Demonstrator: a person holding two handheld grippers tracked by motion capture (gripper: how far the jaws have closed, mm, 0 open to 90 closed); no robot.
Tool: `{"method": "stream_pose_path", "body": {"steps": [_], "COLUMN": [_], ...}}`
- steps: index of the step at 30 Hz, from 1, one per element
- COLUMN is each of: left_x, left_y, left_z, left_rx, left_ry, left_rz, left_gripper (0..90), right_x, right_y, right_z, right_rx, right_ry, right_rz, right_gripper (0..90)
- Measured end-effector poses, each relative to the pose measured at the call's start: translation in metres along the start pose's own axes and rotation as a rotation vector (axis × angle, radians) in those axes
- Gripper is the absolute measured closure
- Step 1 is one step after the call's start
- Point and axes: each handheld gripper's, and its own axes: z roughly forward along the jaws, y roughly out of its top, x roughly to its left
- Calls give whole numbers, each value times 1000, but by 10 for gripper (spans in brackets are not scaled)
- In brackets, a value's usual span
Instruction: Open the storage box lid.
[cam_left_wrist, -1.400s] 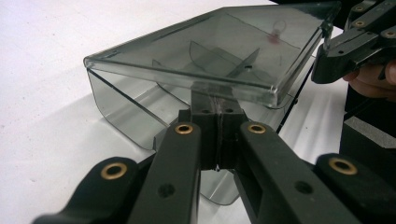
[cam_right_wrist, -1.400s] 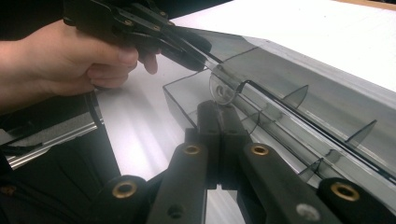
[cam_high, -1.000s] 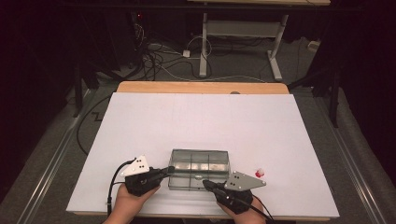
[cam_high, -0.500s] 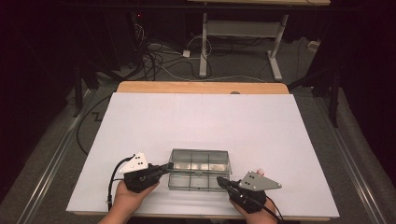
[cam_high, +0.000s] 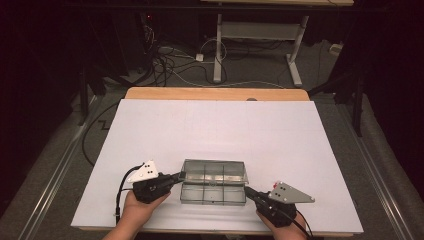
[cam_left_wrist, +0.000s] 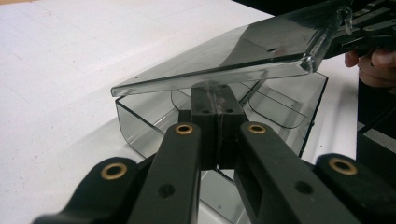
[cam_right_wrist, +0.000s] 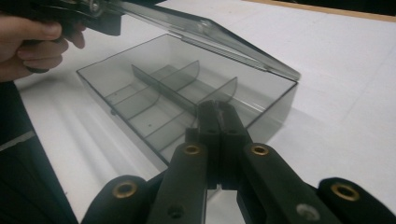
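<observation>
A smoky clear plastic box (cam_high: 212, 194) with several empty compartments sits near the front of the white table (cam_high: 225, 125). Its hinged lid (cam_high: 215, 170) is raised, tilted up over the base. My left gripper (cam_high: 180, 176) is shut on the lid's left edge; in the left gripper view the lid (cam_left_wrist: 233, 51) slopes above the jaws of my left gripper (cam_left_wrist: 216, 95). My right gripper (cam_high: 247, 190) is shut with its tips at the base's front right corner. In the right gripper view my right gripper (cam_right_wrist: 217, 108) covers that corner of the box (cam_right_wrist: 154, 93); a pinch on the wall cannot be made out.
A small red and white thing (cam_high: 274, 185) lies beside the right gripper's grey plate. A wooden strip (cam_high: 215, 93) borders the table's far edge. Beyond it stand a desk frame (cam_high: 220, 45) and floor cables (cam_high: 170, 65). White table surface stretches behind the box.
The right gripper has slid from the box's front middle to its front right corner. The lid now stands raised in the left gripper's hold.
</observation>
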Motion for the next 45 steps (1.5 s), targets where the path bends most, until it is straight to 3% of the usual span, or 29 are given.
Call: {"method": "stream_pose_path", "body": {"steps": [11,20,31,37,45], "left_x": [-1,-1,3,5,4], "left_y": [-1,-3,2,6,10], "left_z": [-1,5,14,17,26], "left_rx": [2,0,-8,-12,-12], "left_ry": [4,12,17,15,8], "left_rz": [10,12,30,28,33], "left_gripper": [875,875,875,875,876], "right_x": [-16,-31,-50,-58,-64], "right_y": [1,12,28,40,47], "right_z": [-2,5,33,42,52], "right_rx": [-10,-42,-31,-42,-53], "right_ry": [-51,-78,-106,-96,-120], "right_rz": [12,14,-3,5,27], "right_gripper": [900,900,900,900,900]}}
